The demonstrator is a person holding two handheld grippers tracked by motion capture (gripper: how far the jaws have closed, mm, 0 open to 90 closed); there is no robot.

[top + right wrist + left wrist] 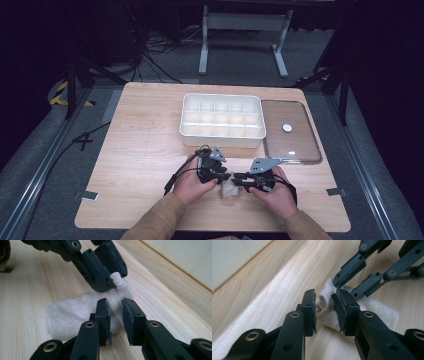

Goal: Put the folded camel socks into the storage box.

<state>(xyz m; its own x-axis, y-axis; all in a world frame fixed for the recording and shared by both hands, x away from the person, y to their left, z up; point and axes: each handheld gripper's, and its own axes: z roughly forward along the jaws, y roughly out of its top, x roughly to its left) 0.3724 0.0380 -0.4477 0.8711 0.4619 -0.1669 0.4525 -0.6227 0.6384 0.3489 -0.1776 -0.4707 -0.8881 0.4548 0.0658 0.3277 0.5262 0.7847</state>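
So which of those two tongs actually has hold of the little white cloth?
The left tongs: a fold of the white cloth is pinched between their pads. The right tongs stand apart over the cloth, gripping nothing.

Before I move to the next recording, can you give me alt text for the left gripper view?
The left hand-held gripper has its two black jaws pinching a raised fold of a small cream sock lying on a light wooden table. The right hand-held gripper reaches in from the upper right, its tips at the same end of the sock.
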